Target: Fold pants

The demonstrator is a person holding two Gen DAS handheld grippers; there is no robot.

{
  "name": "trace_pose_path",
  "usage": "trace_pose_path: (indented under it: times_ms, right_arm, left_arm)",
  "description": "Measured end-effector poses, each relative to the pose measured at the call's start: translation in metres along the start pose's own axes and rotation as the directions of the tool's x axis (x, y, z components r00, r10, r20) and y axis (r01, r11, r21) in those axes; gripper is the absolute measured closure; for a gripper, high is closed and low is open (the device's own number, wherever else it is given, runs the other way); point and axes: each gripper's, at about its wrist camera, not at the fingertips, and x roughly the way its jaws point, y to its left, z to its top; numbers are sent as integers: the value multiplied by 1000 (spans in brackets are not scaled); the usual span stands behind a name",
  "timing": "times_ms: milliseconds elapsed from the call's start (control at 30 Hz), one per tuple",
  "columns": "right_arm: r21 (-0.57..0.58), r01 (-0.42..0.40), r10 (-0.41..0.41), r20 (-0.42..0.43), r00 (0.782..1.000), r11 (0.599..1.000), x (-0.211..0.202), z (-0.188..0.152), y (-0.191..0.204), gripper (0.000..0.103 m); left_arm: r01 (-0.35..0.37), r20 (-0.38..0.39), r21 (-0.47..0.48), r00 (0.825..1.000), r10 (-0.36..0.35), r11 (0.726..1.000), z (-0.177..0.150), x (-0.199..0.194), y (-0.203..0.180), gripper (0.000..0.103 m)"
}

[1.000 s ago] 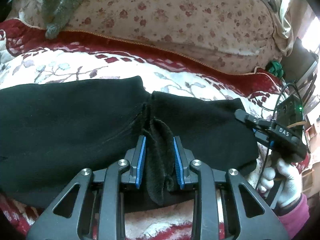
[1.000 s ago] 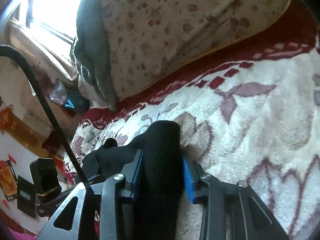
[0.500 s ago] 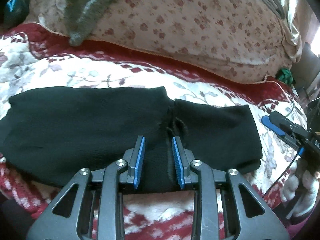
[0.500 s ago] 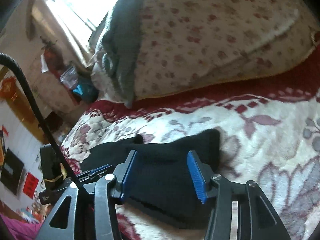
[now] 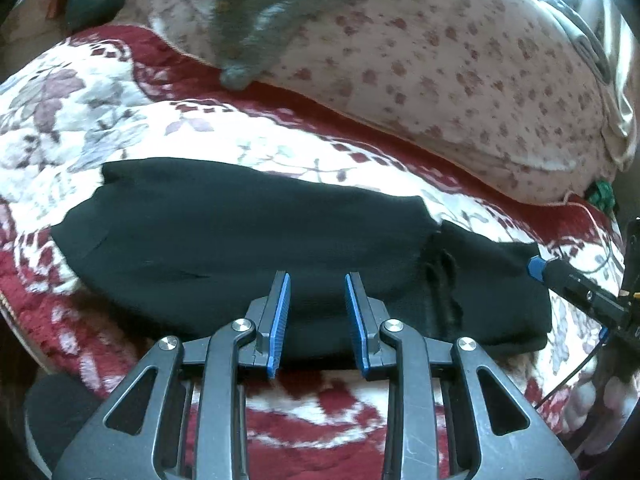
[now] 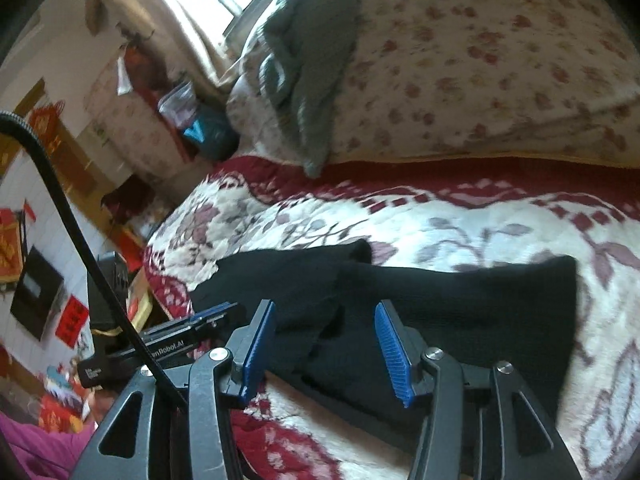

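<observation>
1. The black pants (image 5: 256, 240) lie folded into a long band across the red-and-white floral blanket (image 5: 80, 120), stretching from left to right in the left wrist view; a seam or tuck shows toward the right end.
2. The left gripper (image 5: 318, 316) hangs above the near edge of the pants, blue pads apart with nothing pinched between them; released.
3. The right gripper (image 6: 326, 344) is over the other end of the pants (image 6: 460, 312); its jaws have just been opening, and the blue pads stand wide with cloth lying below them, not gripped; released too.
4. In the left wrist view the right gripper (image 5: 576, 288) pokes in at the right edge, blue tip just beside the end of the pants.
5. In the right wrist view the left gripper (image 6: 168, 340) shows at the lower left; white lettering on its side reads roughly "nRobot.AI", the start hidden by a black cable (image 6: 60, 200).
6. Behind the blanket, a flower-print quilt (image 5: 440, 60) bulks up, with a grey garment (image 5: 256, 20) draped on it.
7. Red paper decorations (image 6: 72, 320) hang on the wall at left; their characters are too blurred to read.
</observation>
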Motion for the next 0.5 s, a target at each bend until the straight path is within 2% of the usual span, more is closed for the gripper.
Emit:
trace_pose_path:
  times_ms: [167, 233, 267, 500]
  right_arm:
    - [-43, -37, 35, -41, 999, 998, 26, 6, 21, 50]
    - [-55, -53, 50, -56, 997, 997, 37, 9, 28, 50]
    - [-60, -63, 59, -67, 996, 996, 43, 11, 32, 50]
    - [-122, -103, 85, -139, 987, 987, 85, 24, 64, 49]
  left_arm:
    - [-28, 12, -51, 1000, 28, 998, 0, -8, 26, 77]
    - [-35, 18, -79, 999, 37, 996, -1, -10, 37, 54]
    - [-35, 25, -99, 999, 37, 995, -1, -12, 44, 50]
    - [-61, 39, -188, 997, 70, 980, -5, -22, 84, 49]
